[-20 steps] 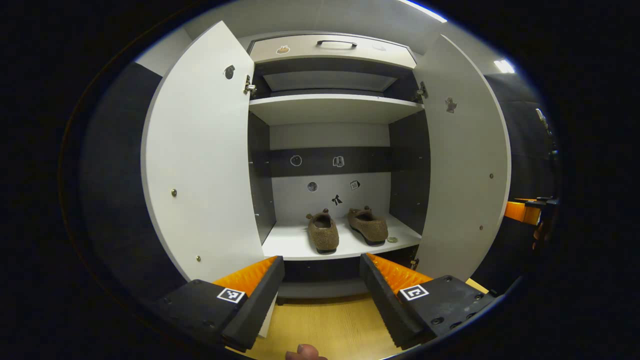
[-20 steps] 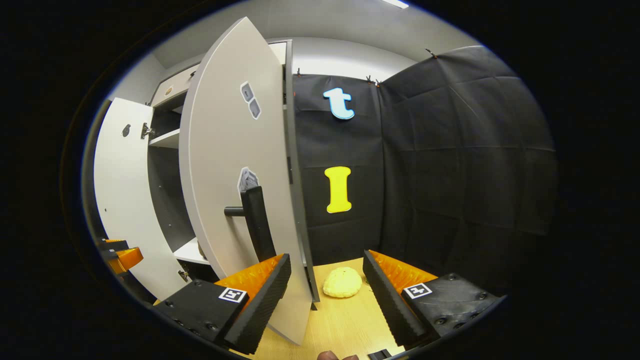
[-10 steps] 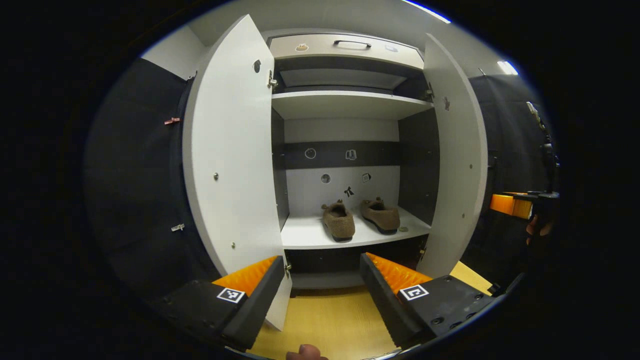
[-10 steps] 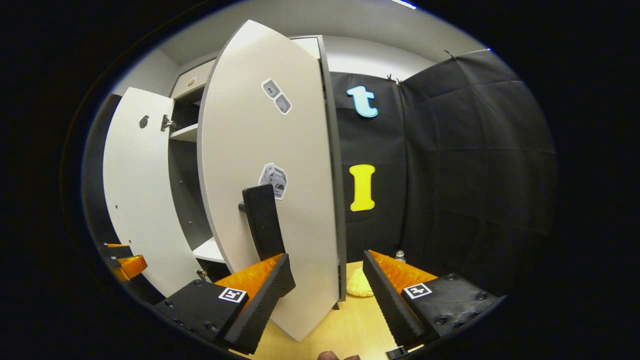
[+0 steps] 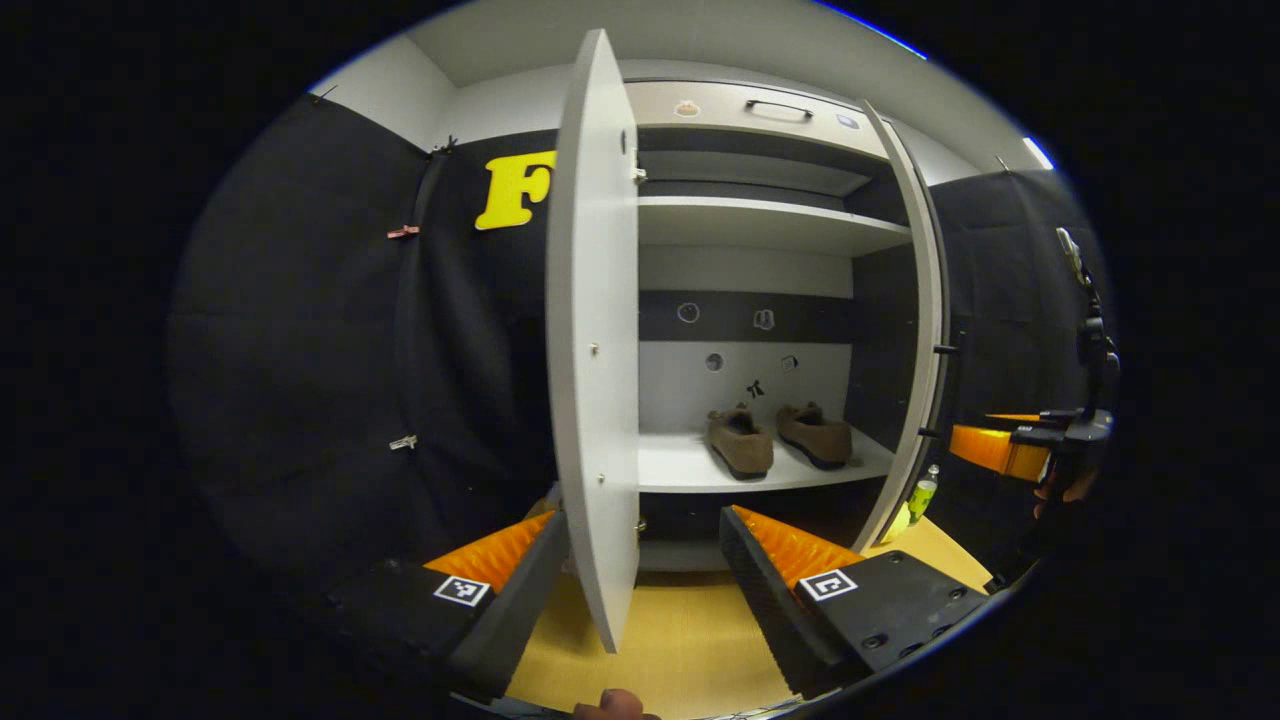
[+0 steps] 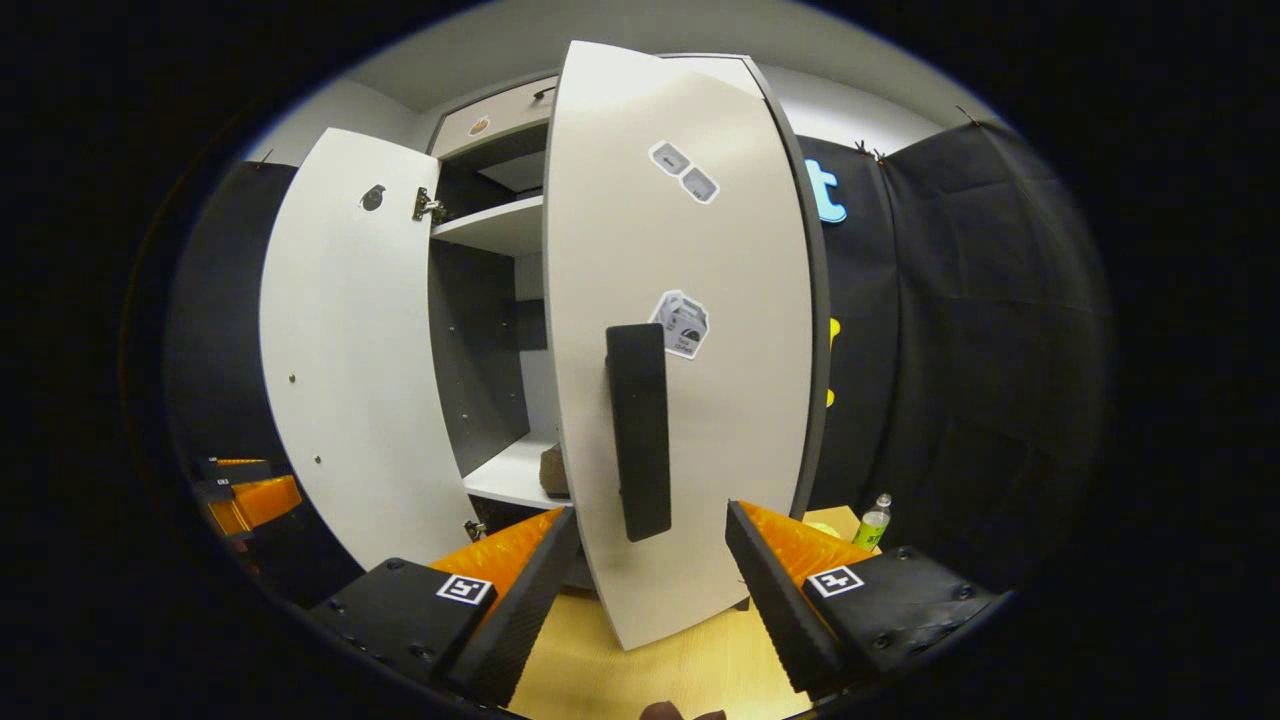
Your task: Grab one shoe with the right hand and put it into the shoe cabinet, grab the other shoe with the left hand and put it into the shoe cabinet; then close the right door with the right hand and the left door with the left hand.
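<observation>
Two shoes [image 5: 740,444] [image 5: 816,436] on shoe cabinet's lower shelf [image 5: 690,468]; two doors [image 5: 592,330] [image 6: 680,330] ajar; left gripper [image 5: 640,572] and right gripper [image 6: 650,572] both spread, empty.

1. Setting: a staged recording booth, not a lived-in home.
2. Landmark: a tall white shoe cabinet with dark inner walls [image 5: 760,270], both doors standing open.
3. Behind and to both sides of the cabinet: black quilted cloth wall [image 6: 980,330], held by small clips.
4. Above the cabinet: plain white ceiling with a strip light [image 5: 1037,152].
5. Below the cabinet: pale yellow wood-grain floor [image 5: 680,640].
6. Inside the cabinet, on the lower white shelf: a pair of brown fuzzy slippers [image 5: 775,440]; small stickers mark its back panel.
7. Right of the cabinet, on the floor: a small green-labelled plastic bottle [image 6: 873,520].
</observation>
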Available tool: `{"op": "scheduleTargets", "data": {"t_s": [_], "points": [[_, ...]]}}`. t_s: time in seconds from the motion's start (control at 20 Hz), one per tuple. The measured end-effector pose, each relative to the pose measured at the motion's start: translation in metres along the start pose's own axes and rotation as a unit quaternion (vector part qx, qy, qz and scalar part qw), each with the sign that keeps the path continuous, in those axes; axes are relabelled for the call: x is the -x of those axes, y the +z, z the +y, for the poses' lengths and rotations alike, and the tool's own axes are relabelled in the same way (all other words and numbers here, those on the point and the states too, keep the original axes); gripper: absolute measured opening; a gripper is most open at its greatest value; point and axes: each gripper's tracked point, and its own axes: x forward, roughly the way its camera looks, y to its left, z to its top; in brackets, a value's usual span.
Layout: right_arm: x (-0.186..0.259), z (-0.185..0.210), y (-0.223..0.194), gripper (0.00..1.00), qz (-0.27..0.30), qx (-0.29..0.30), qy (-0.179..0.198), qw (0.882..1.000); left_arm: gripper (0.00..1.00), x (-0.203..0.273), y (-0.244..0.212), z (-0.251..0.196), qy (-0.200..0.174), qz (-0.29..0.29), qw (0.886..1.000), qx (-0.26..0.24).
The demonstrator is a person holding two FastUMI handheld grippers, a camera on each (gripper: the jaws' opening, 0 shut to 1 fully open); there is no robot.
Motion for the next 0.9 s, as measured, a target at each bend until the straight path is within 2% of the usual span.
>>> {"op": "scheduleTargets", "data": {"t_s": [0.4,0.6,0.9], "points": [[0.004,0.005,0.002,0.98,-0.006,-0.004,-0.013,1.000,0.99,-0.013,0.033,0.100,0.076,-0.032,0.997,0.001],[0.011,-0.002,0.005,0.98,-0.013,-0.003,-0.028,1.000,0.99,-0.041,0.038,0.119,0.084,-0.030,0.996,-0.003],[0.020,-0.019,0.010,0.98,-0.023,-0.008,-0.054,0.998,0.98,-0.055,0.030,0.117,0.064,-0.015,0.998,0.006]]}}
